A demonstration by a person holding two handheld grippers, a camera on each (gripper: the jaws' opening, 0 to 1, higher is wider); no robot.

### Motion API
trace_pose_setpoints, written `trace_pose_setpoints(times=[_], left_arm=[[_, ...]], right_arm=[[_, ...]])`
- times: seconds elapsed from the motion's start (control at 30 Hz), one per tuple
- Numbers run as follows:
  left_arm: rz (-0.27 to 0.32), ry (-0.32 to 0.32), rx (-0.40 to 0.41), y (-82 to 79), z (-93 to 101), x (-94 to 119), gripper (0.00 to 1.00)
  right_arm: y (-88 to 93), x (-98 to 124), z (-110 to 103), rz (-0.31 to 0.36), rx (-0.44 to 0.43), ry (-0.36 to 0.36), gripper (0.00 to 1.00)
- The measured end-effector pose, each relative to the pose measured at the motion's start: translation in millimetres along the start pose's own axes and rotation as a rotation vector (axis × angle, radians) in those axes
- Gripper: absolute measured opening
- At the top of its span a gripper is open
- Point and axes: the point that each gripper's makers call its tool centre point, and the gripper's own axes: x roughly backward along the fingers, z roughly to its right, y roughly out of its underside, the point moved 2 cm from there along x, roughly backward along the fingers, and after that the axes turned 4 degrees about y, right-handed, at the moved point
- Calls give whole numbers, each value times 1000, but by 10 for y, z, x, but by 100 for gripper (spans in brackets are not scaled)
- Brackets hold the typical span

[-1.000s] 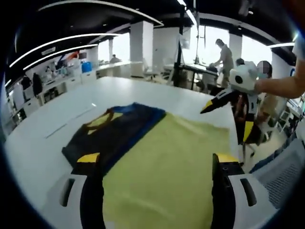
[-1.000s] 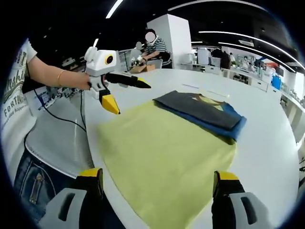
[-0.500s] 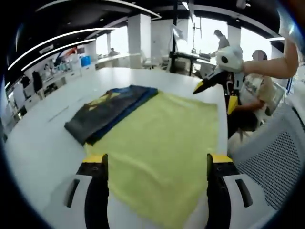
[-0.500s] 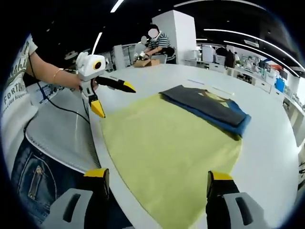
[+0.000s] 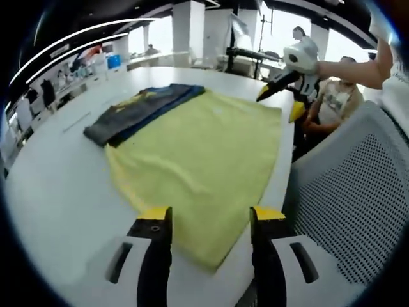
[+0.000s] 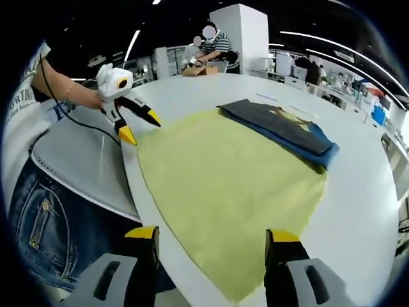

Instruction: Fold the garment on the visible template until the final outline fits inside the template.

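On the white bench (image 5: 57, 185) the yellow sheet (image 5: 204, 147) lies flat, and against a second ago both sets of tongs have drawn back toward its near edge: in the left gripper view the left tongs (image 5: 206, 220) now sit over the sheet's near corner, where earlier they straddled its middle, and their tips stand closer together than before, though spread apart with nothing between them. In the right gripper view the right tongs (image 6: 209, 238) likewise hang over the near yellow corner, released and empty, with more of the bench edge and the person's jeans (image 6: 45, 224) showing than before.

The folded shirt (image 6: 281, 131), dark grey over blue with a yellow patch near its collar, rests on the far edge of the sheet, partly off it onto bare bench. It lies as a long narrow strip whose length runs along that far edge of the sheet; in the left gripper view the shirt (image 5: 137, 112) stretches from near left to far right.

A mesh chair back (image 5: 345, 204) stands against the bench edge beside the sheet. Other people sit at desks beyond, and a white pillar (image 6: 239, 35) rises behind.
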Motion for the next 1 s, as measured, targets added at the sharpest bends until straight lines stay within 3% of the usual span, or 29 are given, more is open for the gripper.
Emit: trace_pose_setpoints(times=[0.13, 0.37, 0.8, 1.0], left_arm=[[-12, 10, -9, 47, 29, 11, 42], [-63, 25, -22, 161, 66, -6, 35], [-91, -1, -83, 229, 29, 25, 27], [-112, -1, -90, 239, 19, 19, 17]], right_arm=[[79, -6, 30, -29, 17, 7, 57], [231, -18, 77, -114, 136, -6, 47], [351, 60, 179, -155, 146, -3, 38], [361, 73, 229, -175, 153, -18, 26]])
